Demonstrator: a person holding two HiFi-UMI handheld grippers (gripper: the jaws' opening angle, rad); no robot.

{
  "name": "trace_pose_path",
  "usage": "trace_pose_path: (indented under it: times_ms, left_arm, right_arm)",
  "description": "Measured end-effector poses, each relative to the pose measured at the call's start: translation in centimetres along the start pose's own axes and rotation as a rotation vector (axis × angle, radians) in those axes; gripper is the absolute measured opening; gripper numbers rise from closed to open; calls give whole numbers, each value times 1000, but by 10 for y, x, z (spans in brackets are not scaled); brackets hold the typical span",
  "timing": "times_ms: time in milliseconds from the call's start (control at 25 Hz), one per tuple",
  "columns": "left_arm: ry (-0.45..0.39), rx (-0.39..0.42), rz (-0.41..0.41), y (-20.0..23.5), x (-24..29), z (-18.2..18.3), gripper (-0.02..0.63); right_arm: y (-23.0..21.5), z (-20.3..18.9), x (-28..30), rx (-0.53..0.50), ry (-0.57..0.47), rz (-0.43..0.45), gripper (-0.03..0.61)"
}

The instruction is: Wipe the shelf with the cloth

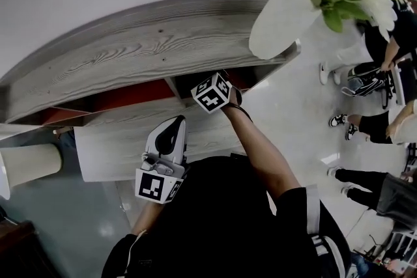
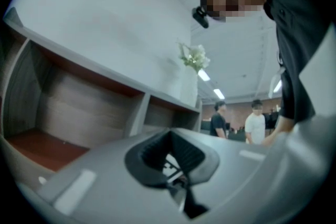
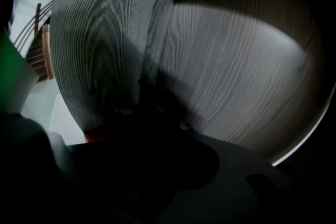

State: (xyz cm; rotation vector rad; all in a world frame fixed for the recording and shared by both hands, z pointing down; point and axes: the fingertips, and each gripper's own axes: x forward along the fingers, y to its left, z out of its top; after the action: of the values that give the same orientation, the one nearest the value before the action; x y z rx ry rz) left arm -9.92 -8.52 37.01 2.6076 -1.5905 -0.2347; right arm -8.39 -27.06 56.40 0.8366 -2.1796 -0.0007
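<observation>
Item: shelf (image 1: 130,49), grey wood-grain top board, arcing across the upper half of the head view; open compartments beneath, with reddish floors

Item: right tongs (image 3: 152,131), reached into the compartment at frame centre of the head view, under the top board. Its own view is deep in shadow; the jaws appear drawn together on a dark bunched mass, judged to be the cloth (image 3: 149,110), set against the inner corner where two grained panels meet

Item: left tongs (image 1: 171,135), lower centre of the head view, held back close to the body and clear of the shelf; jaws pressed together, nothing between them

Item: white vase (image 1: 283,16) with flowers, upper right, standing on the top board's end

Step in hand (judgement): wiping inside the compartment, cloth at the back corner

Next move calls for: dragging the cloth outward along the compartment floor with steady downward pressure, keeping the pinch firm, then shifting to the neighbouring compartment or the top board while keeping well away from the vase
</observation>
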Motion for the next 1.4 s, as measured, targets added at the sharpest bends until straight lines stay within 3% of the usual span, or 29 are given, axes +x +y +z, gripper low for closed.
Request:
trace_pose_path:
  times_ms: [680, 1400]
  left_arm:
    - [7, 14, 37, 6, -7, -3, 5]
    - [-10, 15, 53, 10, -16, 0, 5]
  right_arm:
    - [45, 29, 14, -243, -71, 208, 52]
    - [90, 7, -27, -286, -75, 325, 52]
